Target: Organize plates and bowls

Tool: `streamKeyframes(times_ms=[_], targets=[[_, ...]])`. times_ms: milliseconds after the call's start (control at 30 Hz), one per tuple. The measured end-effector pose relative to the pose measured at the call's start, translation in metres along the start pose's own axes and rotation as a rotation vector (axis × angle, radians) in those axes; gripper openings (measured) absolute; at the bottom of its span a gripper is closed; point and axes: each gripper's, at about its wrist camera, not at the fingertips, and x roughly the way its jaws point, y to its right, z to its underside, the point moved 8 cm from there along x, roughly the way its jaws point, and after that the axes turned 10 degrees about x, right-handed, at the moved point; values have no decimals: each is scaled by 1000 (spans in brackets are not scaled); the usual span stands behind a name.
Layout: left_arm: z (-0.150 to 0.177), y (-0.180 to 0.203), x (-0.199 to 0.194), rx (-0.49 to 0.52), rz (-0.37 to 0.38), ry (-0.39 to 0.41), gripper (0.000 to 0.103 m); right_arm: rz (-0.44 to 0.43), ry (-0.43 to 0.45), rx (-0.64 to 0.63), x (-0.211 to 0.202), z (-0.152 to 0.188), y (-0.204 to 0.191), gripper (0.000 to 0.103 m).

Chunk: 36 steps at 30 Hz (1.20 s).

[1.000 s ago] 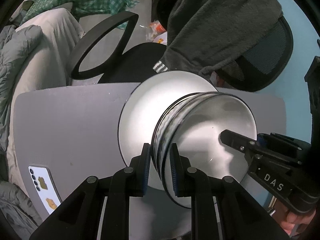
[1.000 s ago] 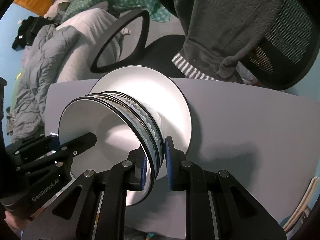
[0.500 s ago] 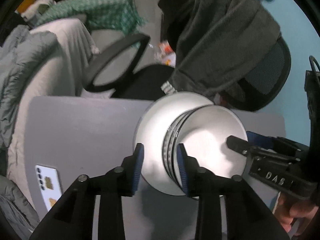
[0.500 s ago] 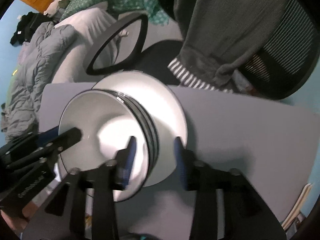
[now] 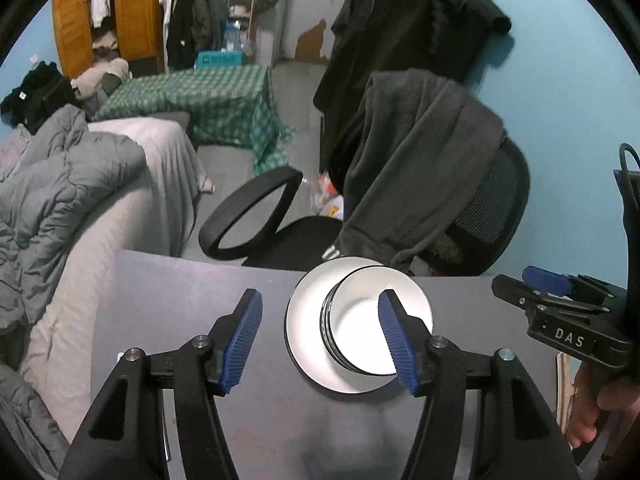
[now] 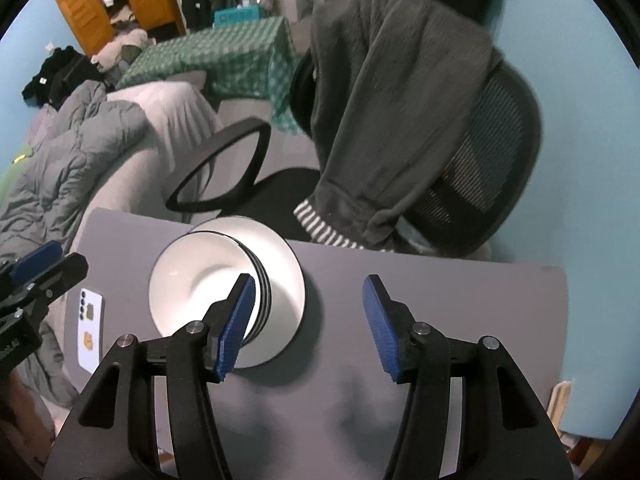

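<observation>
Both grippers have risen away from the bowl (image 5: 362, 340) since a second ago, when each clamped one side of its rim; I now see the dish small and well below the fingers. Left gripper (image 5: 320, 336): jaws have just been opening and stand spread, nothing between the blue pads (image 5: 244, 336); the right-hand pad only overlaps the bowl in the line of sight. Right gripper (image 6: 308, 324): jaws likewise have just been opening, released, with bare table (image 6: 440, 304) between them; its left pad crosses the bowl's edge in the picture without gripping it.

Bowl, white inside with dark bands round its outer wall, sits upright on the white plate (image 5: 304, 320), which lies on the grey table near the far edge, in front of the black office chair (image 5: 496, 216).

Left wrist view only: the right gripper enters from the right edge, its body lettered "DAS", with part of the hand (image 5: 600, 412) that holds it below; a dark coat (image 5: 400, 32) hangs on the blue wall behind the chair. I can also see more of the wooden wardrobe (image 5: 132, 8) and the clothes rail here.

Right wrist view only: a white phone (image 6: 90, 326) lies flat on the table's left part, apart from the plate, and the left gripper's tip shows at the left edge. The striped cuff of the grey garment (image 6: 400, 100) draped over the chair back is plain here.

Both views: the green checked cloth (image 5: 216, 100) and the grey quilt (image 5: 52, 200) on the bed at left.
</observation>
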Motion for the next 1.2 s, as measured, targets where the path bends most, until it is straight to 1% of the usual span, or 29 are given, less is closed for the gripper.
streamKeyframes(times_ms=[67,200,300,367,467,533,700,1000,1067,1167,1200], targets=[[0,2,-10,-6,5,15,62,7,22,-2,-13,3,0,54],[0,4,-33,-10,-10,55,63,3,46,1,-34,12,0,55],[-1,4,-54,-7,-32,95,73,-2,64,3,-49,15,0,55],[-1,4,-67,-13,-35,115,75,-3,73,0,-57,17,-1,55],[0,4,-79,-26,-33,122,75,-6,95,-1,-72,18,-2,55],[1,4,-88,-29,-35,124,79,-10,104,6,-80,19,-2,55],[2,5,-105,-32,-57,146,80,-10,131,26,-97,22,1,55],[3,11,-116,-13,-62,133,81,-2,152,71,-110,26,12,55],[4,12,-117,-5,-73,125,81,-1,150,76,-111,29,14,55],[4,13,-118,21,-121,119,81,-3,145,83,-111,30,15,55],[4,14,-120,30,-125,123,81,-5,145,87,-111,30,16,55]])
